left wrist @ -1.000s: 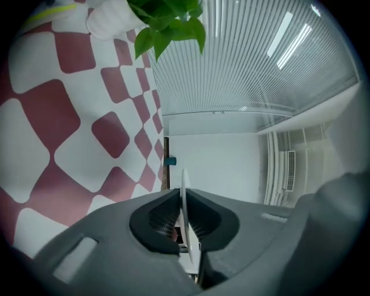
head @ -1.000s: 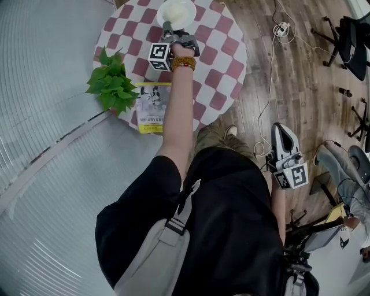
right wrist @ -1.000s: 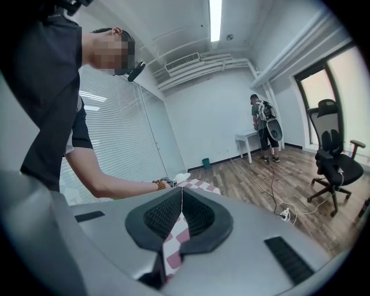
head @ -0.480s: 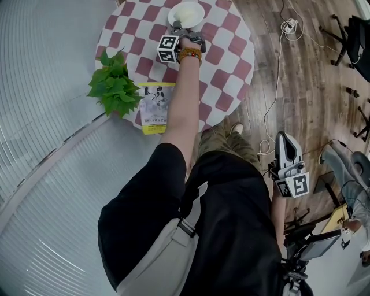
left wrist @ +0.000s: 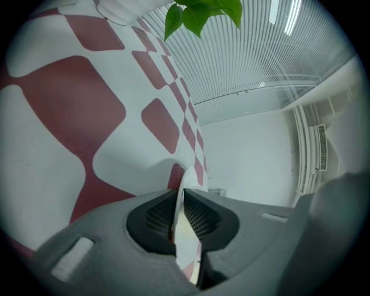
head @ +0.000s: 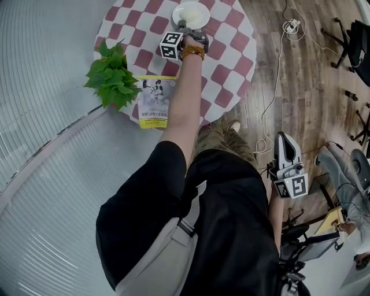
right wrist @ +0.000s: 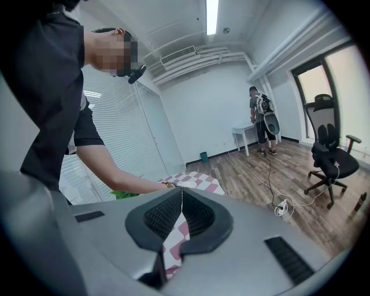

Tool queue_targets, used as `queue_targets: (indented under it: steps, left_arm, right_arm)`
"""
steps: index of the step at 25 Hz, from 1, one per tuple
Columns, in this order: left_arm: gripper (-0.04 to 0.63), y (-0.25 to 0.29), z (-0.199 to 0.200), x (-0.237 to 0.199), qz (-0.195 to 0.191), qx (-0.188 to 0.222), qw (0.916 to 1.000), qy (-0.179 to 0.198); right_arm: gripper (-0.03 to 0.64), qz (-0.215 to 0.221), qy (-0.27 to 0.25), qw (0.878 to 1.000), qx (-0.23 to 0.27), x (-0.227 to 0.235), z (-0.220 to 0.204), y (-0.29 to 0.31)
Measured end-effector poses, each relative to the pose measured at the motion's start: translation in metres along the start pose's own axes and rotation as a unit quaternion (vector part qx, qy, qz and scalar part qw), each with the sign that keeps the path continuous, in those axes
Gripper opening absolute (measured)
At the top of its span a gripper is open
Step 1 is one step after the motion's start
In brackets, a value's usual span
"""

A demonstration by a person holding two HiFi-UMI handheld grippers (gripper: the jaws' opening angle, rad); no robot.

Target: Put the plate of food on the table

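Observation:
A white plate point(head: 192, 14) with pale food on it lies at the far side of the round red-and-white checked table point(head: 228, 63). My left gripper point(head: 184, 27) is shut on the plate's near rim. In the left gripper view the thin plate point(left wrist: 186, 243) edge is pinched between the two dark pads of the left gripper point(left wrist: 180, 199), close to the checked table point(left wrist: 69, 104). I cannot tell whether the plate touches the cloth. My right gripper point(head: 281, 136) hangs by the person's right hip over the wooden floor. The right gripper point(right wrist: 182, 199) is shut with nothing in it.
A green potted plant point(head: 113, 75) and a yellow-edged booklet point(head: 153, 101) sit at the table's left edge. Cables and a power strip point(head: 291, 25) lie on the floor, with office chairs point(head: 357, 34) to the right. Another person point(right wrist: 263, 118) stands far back.
The left gripper and plate have shifted a little right and down in the head view, along with the table. It stays shut on the plate. The right gripper has hardly moved.

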State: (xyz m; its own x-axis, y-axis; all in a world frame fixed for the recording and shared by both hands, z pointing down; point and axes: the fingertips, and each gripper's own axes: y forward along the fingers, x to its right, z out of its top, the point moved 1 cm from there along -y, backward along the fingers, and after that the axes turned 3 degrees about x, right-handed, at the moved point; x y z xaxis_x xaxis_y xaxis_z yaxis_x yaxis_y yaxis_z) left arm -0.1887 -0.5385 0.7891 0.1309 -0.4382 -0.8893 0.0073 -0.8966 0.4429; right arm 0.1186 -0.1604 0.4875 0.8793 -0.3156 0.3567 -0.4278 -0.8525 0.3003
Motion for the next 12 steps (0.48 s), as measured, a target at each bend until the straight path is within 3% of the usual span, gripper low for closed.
queue_targets:
  steps: [12]
  left_arm:
    - [0.021, -0.018, -0.014, -0.020, 0.008, -0.057, 0.9982, -0.014]
  right_arm:
    - [0.012, 0.017, -0.013, 1.000, -0.003, -0.004, -0.005, -0.004]
